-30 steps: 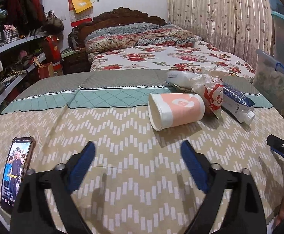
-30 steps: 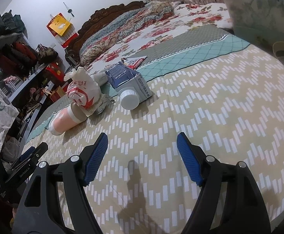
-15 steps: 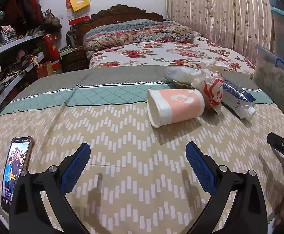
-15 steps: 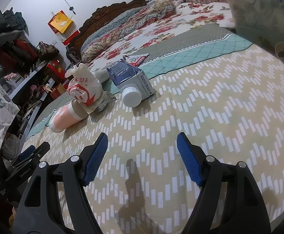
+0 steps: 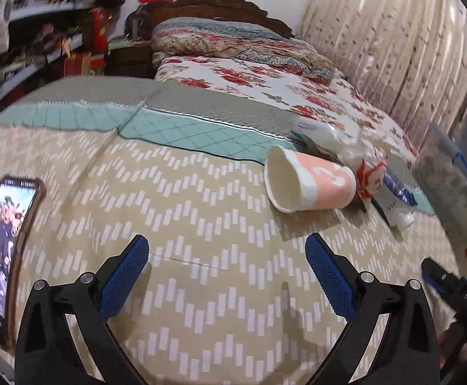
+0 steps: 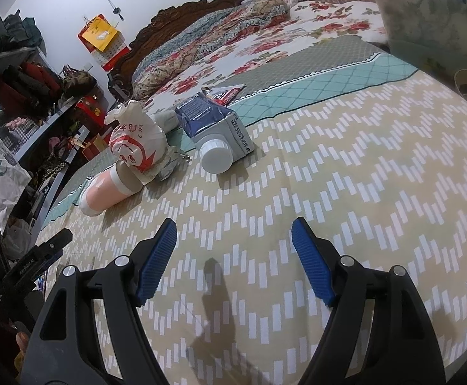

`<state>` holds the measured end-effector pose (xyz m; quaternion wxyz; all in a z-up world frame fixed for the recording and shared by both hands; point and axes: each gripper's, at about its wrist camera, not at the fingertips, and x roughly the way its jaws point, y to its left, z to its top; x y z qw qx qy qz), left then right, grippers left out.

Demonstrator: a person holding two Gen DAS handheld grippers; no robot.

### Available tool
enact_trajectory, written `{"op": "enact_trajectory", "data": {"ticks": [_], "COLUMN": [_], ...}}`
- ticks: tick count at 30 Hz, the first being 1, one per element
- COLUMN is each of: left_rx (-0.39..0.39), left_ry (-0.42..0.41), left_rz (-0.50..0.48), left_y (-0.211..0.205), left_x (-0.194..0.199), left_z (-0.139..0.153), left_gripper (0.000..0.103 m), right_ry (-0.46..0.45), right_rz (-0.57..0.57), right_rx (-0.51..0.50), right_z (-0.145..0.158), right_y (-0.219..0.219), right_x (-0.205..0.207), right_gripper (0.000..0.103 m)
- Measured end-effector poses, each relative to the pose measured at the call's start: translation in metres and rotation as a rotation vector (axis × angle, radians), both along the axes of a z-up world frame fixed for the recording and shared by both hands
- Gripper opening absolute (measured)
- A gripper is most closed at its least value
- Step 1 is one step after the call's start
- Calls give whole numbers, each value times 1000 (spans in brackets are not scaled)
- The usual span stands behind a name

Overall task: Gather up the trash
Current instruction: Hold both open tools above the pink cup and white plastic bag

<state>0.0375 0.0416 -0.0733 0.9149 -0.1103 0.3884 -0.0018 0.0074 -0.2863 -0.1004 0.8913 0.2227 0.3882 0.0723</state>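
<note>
The bed (image 5: 220, 211) is spread with a tan zigzag-patterned cover, edged farther off by a teal quilted band and a grey strip, with floral bedding beyond. On the cover a pink-and-white paper cup (image 5: 310, 187) lies on its side, touching a knotted white plastic bag with red print (image 6: 137, 147). Just beside the bag lies a blue-and-grey carton (image 6: 215, 133) with a white cap. A phone (image 5: 4, 243) with its screen lit rests well apart at the cover's left edge.

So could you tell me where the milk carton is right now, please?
The carton lies on its side on the bedspread, cap toward the right tongs, just right of the bag; in the left view it sits far right, past the cup.
</note>
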Motion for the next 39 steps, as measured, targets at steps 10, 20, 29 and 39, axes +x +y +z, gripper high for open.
{"op": "enact_trajectory", "data": {"ticks": [10, 20, 29, 39], "left_rx": [64, 210, 231, 190], "left_ry": [-70, -173, -201, -191], "left_rz": [3, -40, -65, -73], "left_y": [-11, -38, -42, -39], "left_x": [-12, -30, -33, -30], "left_z": [9, 20, 22, 21], "left_gripper": [94, 94, 94, 94], "right_ry": [1, 0, 0, -1], "right_rz": [0, -4, -18, -37], "right_rx": [-3, 4, 2, 2], "right_z": [0, 0, 0, 1], "right_y": [0, -1, -5, -7], "right_x": [1, 1, -2, -6], "right_gripper": [75, 75, 76, 76]}}
